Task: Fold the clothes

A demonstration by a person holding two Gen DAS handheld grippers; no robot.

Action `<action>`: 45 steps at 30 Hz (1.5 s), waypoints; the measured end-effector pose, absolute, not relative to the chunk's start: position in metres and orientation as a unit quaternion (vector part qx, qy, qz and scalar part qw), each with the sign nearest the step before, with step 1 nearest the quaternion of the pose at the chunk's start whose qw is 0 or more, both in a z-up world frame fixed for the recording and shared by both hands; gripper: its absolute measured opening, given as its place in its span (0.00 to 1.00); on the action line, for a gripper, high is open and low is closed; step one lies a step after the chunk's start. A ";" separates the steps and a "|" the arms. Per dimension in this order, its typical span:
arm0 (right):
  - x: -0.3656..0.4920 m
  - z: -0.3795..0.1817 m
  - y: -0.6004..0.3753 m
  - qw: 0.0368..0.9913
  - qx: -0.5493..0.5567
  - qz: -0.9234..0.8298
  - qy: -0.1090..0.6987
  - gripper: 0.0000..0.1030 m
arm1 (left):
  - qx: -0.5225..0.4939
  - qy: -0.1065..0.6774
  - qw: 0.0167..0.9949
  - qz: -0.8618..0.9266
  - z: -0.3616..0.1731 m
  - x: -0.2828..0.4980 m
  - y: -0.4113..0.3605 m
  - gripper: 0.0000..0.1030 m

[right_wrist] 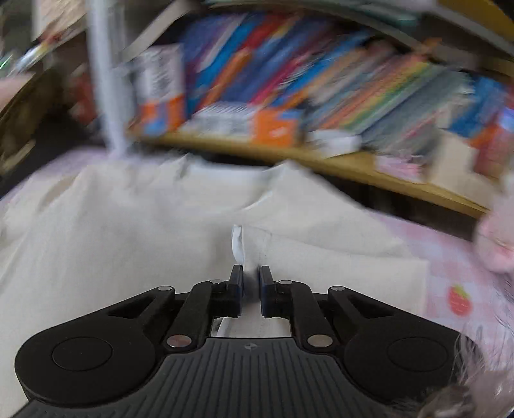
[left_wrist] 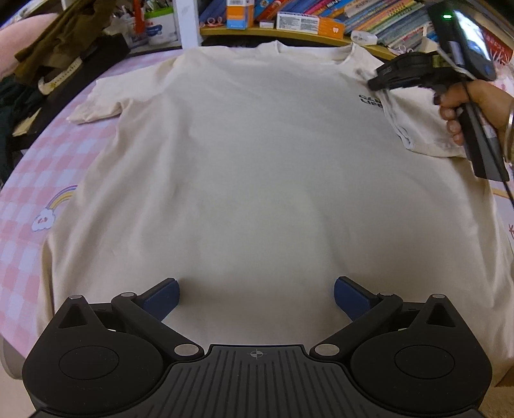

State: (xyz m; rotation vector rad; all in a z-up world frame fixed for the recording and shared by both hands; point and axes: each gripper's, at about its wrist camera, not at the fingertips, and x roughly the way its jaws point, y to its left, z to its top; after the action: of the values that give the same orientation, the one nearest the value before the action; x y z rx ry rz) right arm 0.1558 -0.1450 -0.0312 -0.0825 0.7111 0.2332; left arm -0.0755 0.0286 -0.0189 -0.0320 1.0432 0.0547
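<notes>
So the cream t-shirt (left_wrist: 257, 167) is spread flat, front up, on a pink checkered sheet (left_wrist: 29, 193), neck toward a shelf packed with books (left_wrist: 369, 19). The left gripper (left_wrist: 256, 297) hangs over the bottom hem with its fingers wide open and nothing in them. The right gripper (right_wrist: 250, 283) has its fingers pinched on the edge of the right sleeve (right_wrist: 321, 254), which is folded in over the chest.
</notes>
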 end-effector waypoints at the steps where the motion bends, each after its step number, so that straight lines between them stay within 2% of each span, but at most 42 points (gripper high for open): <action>1: 0.158 -0.035 -0.144 0.926 -0.043 0.114 0.358 0.16 | -0.010 0.497 0.867 0.021 -0.018 -0.075 0.027 1.00; 2: 0.160 -0.038 -0.142 0.922 -0.046 0.114 0.368 0.28 | -0.006 0.496 0.868 0.016 -0.018 -0.075 0.025 1.00; 3: 0.161 -0.041 -0.142 0.918 -0.045 0.114 0.376 0.33 | -0.002 0.496 0.868 0.012 -0.018 -0.075 0.024 1.00; 7: 0.129 -0.025 -0.170 0.921 0.030 0.140 0.362 0.33 | -0.005 0.490 0.871 0.013 -0.017 -0.072 0.025 1.00; 12: 0.054 -0.007 -0.226 0.933 0.047 0.081 0.347 0.32 | -0.030 0.476 0.878 0.031 -0.014 -0.067 0.032 1.00; 17: 0.026 -0.023 -0.290 0.906 0.148 0.037 0.395 0.32 | -0.044 0.481 0.875 0.032 -0.017 -0.055 0.027 1.00; 18: 0.026 -0.028 -0.294 0.897 0.162 0.047 0.409 0.30 | -0.044 0.482 0.875 0.030 -0.018 -0.052 0.025 1.00; 20: 0.025 -0.035 -0.295 0.889 0.170 0.056 0.421 0.08 | -0.037 0.481 0.876 0.023 -0.017 -0.049 0.019 1.00; 25: 0.014 -0.035 -0.297 0.887 0.192 0.025 0.418 0.09 | -0.016 0.482 0.876 0.009 -0.017 -0.048 0.007 1.00; 31: 0.015 -0.031 -0.295 0.890 0.172 0.044 0.420 0.19 | -0.025 0.483 0.875 0.017 -0.017 -0.046 0.009 1.00; 34: 0.017 -0.033 -0.295 0.891 0.167 0.048 0.419 0.18 | -0.032 0.485 0.874 0.019 -0.019 -0.046 0.008 1.00; 35: 0.018 -0.033 -0.294 0.892 0.160 0.049 0.420 0.11 | -0.036 0.486 0.873 0.019 -0.019 -0.045 0.008 1.00; 37: 0.021 -0.033 -0.291 0.894 0.149 0.050 0.420 0.08 | -0.039 0.490 0.871 0.018 -0.021 -0.043 0.007 1.00; 45: 0.029 -0.035 -0.290 0.904 0.113 0.049 0.410 0.06 | -0.003 0.490 0.872 0.015 -0.025 -0.045 -0.003 1.00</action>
State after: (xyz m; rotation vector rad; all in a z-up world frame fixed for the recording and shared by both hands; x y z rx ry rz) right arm 0.0289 -0.2902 -0.0345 0.2332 0.8468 0.1014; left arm -0.0445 -0.0032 -0.0252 -0.0066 1.0243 0.0315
